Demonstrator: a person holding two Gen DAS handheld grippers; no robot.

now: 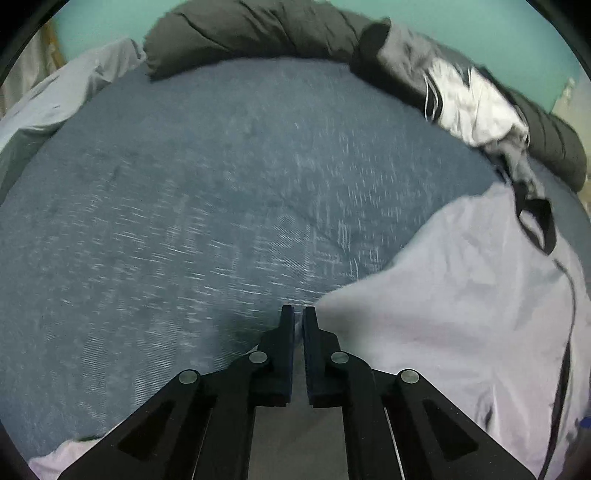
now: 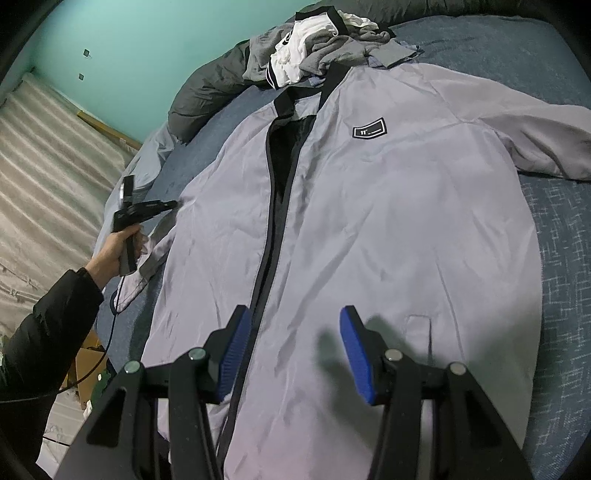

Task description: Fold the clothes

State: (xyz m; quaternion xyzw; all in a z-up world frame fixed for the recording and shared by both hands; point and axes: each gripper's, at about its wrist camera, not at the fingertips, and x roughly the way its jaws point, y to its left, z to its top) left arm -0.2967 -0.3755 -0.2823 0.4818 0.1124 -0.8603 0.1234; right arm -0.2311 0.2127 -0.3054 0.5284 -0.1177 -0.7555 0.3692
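A pale lilac jacket (image 2: pixel 388 229) lies face up, spread flat on a bed (image 2: pixel 554 258) covered in blue textured fabric, its dark zip line (image 2: pixel 275 236) running up to a black collar and a small dark chest patch (image 2: pixel 368 130) beside the zip. The right claw (image 2: pixel 293 350) hovers over the jacket's lower hem, its blue-padded jaws apart with nothing between them, one finger on each side of the zip. At the jacket's far side edge, a hand (image 2: pixel 118 245) in a black sleeve (image 2: pixel 44 332) holds the left claw (image 1: pixel 298 314), whose jaws are clenched nearly together; in the left wrist view they sit just at the jacket's edge, and whether cloth is pinched between the tips cannot be told. Beyond the jacket's collar, a heap of grey and white clothes (image 2: pixel 317 51) touches the garment's top, with a dark rolled quilt (image 1: pixel 251 33) lying behind it against the teal wall (image 2: pixel 122 48). A cardboard box (image 2: pixel 86 369) and a trailing cable (image 2: pixel 107 350) sit on the floor beside the jacket's hem-side corner.
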